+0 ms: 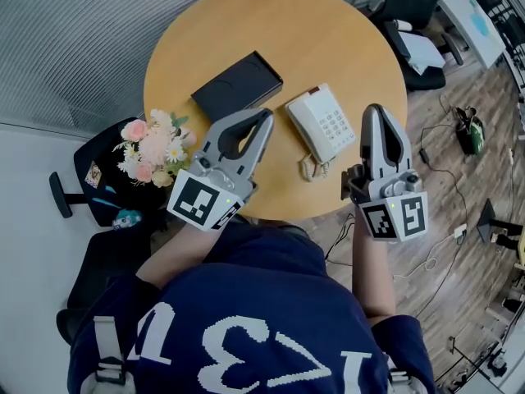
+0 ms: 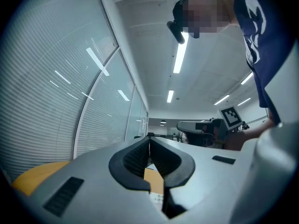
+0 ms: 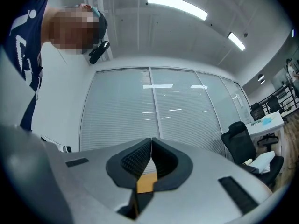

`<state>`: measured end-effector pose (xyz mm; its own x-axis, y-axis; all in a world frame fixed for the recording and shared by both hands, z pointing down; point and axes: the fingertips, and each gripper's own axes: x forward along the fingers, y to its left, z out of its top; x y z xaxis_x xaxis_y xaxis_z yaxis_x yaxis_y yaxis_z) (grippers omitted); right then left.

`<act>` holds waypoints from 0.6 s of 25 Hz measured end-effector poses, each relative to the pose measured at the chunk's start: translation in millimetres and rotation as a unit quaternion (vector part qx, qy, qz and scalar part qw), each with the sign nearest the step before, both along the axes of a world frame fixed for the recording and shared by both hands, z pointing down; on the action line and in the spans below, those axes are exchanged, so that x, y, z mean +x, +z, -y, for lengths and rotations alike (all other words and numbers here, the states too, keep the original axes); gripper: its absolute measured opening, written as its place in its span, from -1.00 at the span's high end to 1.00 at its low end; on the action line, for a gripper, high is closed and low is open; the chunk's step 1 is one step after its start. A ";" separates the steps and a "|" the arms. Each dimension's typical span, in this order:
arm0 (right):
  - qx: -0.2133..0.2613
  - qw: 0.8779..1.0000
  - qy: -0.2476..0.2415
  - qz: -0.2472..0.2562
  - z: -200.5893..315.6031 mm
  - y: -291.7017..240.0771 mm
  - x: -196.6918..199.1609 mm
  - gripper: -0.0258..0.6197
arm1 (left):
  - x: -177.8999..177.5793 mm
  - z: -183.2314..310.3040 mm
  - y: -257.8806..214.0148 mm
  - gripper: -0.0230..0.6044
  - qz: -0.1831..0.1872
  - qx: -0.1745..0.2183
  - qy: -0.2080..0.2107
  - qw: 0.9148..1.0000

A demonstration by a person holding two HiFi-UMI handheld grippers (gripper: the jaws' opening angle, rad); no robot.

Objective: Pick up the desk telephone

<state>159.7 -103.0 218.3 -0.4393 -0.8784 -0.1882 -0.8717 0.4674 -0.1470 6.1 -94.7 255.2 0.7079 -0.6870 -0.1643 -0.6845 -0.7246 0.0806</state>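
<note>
Two forearms reach forward from our navy shirt, each ending in a grey two-jaw claw, both held over the near edge of the round wooden table [image 1: 328, 31]. Our left gripper [image 1: 264, 115] slants toward the right, its marker cube nearest us. Our right gripper [image 1: 374, 109] points nearly straight ahead. Both noses are tipped a little upward, so their own views take in glass wall and ceiling lights. Each claw is clenched, its ribbed black pads meeting at the tips with nothing between them.

Between the two claws lies the white push-button desk telephone [image 1: 321, 123], handset on its cradle. It sits just right of our left tips and just left of our right claw, with neither seen touching it. Its beige coiled cord [image 1: 312, 169] curls at the end nearer us. Left of our left claw stands a pink and white flower bouquet [image 1: 152, 148]. Beyond the left tips rests a flat black rectangular box [image 1: 237, 85].
</note>
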 end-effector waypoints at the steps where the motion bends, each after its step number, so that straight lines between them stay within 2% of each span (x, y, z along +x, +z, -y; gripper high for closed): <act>1: -0.004 1.000 -0.001 0.001 4.0 2.3 3.8 0.83 | -0.1 5.2 2.7 0.88 0.004 -0.003 -0.007 1.000; 6: -0.018 1.000 0.001 0.002 19.8 12.2 13.5 0.83 | -2.2 24.9 17.5 0.88 0.016 -0.026 -0.017 0.999; 15: -0.040 0.999 0.024 0.017 37.6 31.8 21.3 0.83 | 10.7 49.1 48.1 0.87 0.003 -0.087 0.005 0.996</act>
